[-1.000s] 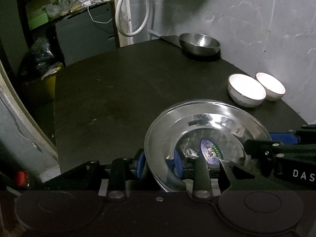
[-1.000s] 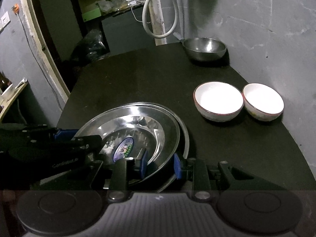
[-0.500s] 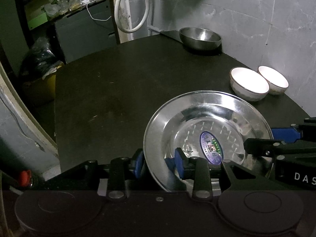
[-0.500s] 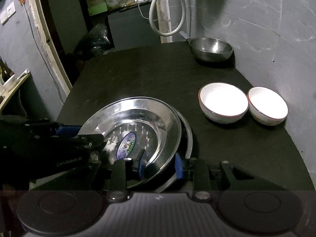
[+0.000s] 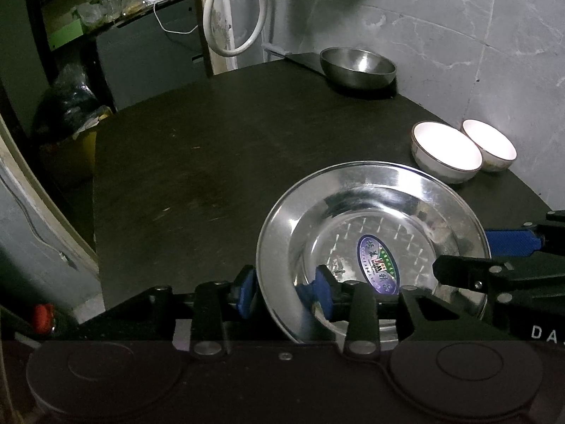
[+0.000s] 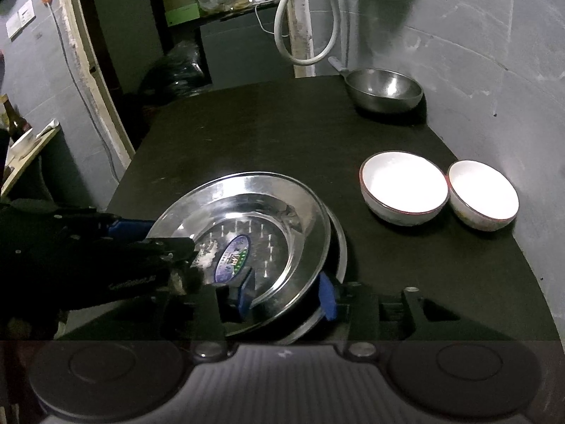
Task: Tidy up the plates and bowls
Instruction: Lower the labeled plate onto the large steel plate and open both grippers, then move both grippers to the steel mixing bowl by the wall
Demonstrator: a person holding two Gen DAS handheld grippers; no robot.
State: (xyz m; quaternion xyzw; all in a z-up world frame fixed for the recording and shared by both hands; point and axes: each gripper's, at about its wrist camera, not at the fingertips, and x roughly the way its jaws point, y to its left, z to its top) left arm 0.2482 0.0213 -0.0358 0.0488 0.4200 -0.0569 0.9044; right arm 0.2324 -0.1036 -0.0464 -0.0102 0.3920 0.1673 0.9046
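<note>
A steel plate (image 5: 374, 219) with an oval sticker lies on a second steel plate (image 6: 339, 247) on the dark table (image 5: 197, 162). Only the right rim of the lower plate shows. My left gripper (image 5: 285, 295) straddles the top plate's near left rim. Its jaws are opening and the blue pads stand clear of the metal. My right gripper (image 6: 285, 295) straddles the stack's near right rim, its jaws also opening with a gap at each pad. Two white bowls (image 6: 404, 187) (image 6: 482, 194) sit side by side at the right.
A steel bowl (image 6: 385, 88) stands at the table's far right corner by the grey wall (image 6: 494, 53). A white hose (image 5: 233, 10) hangs behind the table. Shelves and bags crowd the dark back left. The table's left half is bare.
The top plate has come down from a tilt and lies flatter on the lower plate. Both pairs of jaws have widened off its rim.
</note>
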